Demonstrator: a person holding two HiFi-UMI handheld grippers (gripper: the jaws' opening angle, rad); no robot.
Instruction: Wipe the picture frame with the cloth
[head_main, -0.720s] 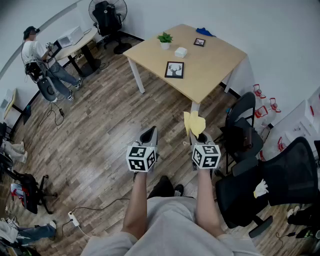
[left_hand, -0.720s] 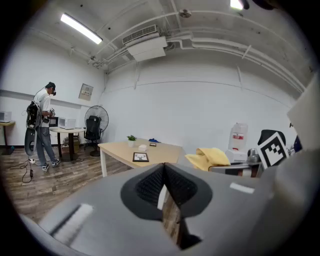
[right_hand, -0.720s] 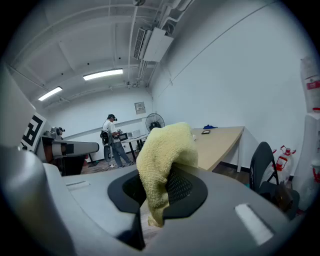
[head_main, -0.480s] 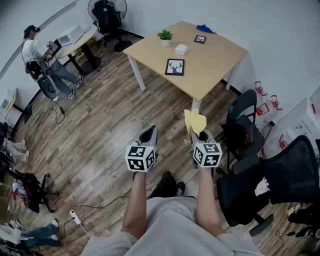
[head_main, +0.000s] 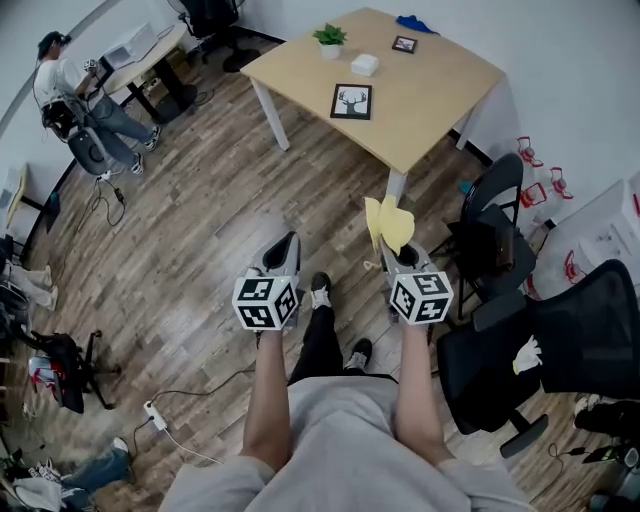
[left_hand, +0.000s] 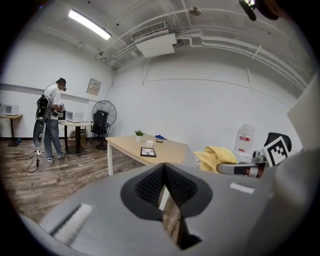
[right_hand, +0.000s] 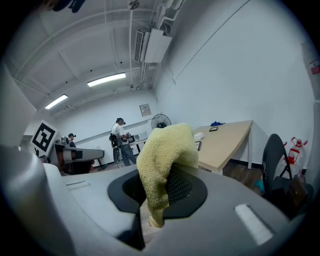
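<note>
Right gripper (head_main: 403, 258) gripping the cloth (head_main: 388, 224), well apart from the bench (head_main: 440, 90).
The right jaws are clenching the yellow cloth above the wooden floor (head_main: 190, 250). The left gripper (head_main: 282, 252) is keeping its jaws pressed together on nothing. The picture frame (head_main: 351, 101) is lying flat on the bench.

A pale wooden worktop (head_main: 440, 95) carries a small potted plant (head_main: 329, 38) at its far left edge, a white box (head_main: 364, 65) just beside the plant, and a crumpled blue item (head_main: 415, 22) at the far corner. A black office chair (head_main: 490, 215) stands near the worktop's right side. A person (head_main: 62, 85) stands well to its left.
</note>
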